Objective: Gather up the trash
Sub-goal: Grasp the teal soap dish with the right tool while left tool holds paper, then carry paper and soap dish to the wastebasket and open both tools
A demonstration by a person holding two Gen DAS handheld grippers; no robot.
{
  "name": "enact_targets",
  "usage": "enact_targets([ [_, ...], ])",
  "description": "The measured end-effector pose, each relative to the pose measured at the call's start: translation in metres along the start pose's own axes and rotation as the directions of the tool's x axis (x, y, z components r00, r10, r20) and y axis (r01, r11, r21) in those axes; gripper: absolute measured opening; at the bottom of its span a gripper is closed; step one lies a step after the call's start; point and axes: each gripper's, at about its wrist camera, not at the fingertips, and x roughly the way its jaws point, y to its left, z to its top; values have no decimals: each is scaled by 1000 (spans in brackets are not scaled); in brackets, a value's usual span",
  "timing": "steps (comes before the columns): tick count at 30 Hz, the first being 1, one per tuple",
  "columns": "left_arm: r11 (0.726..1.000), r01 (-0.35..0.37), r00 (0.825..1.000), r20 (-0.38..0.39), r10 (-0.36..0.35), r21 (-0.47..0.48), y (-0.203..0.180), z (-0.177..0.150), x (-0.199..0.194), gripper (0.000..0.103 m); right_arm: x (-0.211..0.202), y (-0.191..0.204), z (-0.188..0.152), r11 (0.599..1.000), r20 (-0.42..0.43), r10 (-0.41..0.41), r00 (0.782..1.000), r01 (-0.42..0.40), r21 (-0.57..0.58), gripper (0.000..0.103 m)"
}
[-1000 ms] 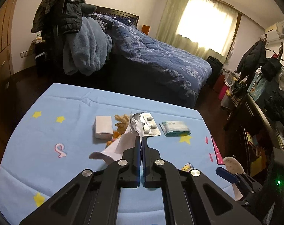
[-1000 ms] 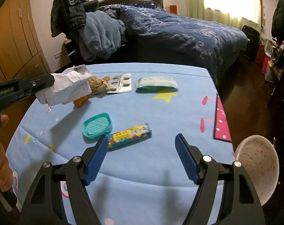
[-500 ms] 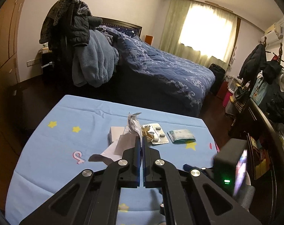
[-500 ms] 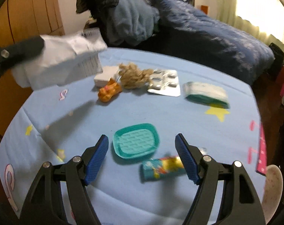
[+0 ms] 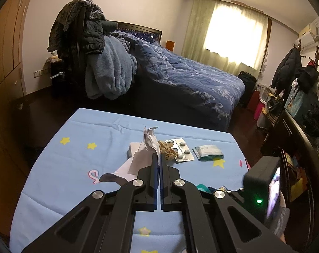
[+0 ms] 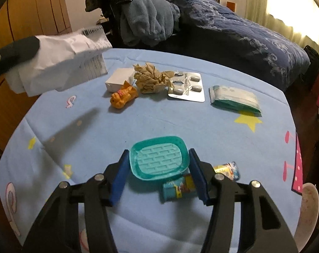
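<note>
Nearest, we log the right tool [image 6: 158, 161] low over the table [image 6: 201, 124], its fingers spread on either side of a teal soap dish [image 6: 159, 158] lying flat, long axis crosswise. Beyond, we list the left tool [image 5: 157, 158] raised level above the table, pinched on a crumpled white paper [image 6: 60, 63], pointing toward the bed [image 6: 233, 27].

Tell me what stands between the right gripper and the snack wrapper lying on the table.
The teal soap dish fills the gap of the right gripper, whose jaws flank it. The snack wrapper lies just beside and partly under the dish, by the right finger.
</note>
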Motion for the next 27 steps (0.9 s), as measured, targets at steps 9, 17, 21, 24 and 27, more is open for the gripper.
enact_targets([
  [9, 1000, 19, 1000, -1, -19, 24, -19, -4, -10, 2, -38, -12, -17, 999, 33, 3, 999, -5, 49, 56],
  [17, 997, 39, 999, -2, -39, 61, -44, -7, -17, 2, -65, -33, -41, 992, 55, -2, 998, -5, 124, 56],
  [21, 995, 51, 999, -4, -51, 86, -59, -9, -21, 2, -76, -42, -51, 988, 62, -4, 998, -6, 155, 56],
  [24, 992, 61, 998, -6, -60, 107, -71, -11, -23, 2, -84, -52, -61, 982, 71, -5, 997, -9, 187, 56],
  [27, 988, 76, 997, -15, -74, 132, -86, -12, -23, 2, -93, -65, -73, 974, 83, -14, 996, -5, 226, 56],
])
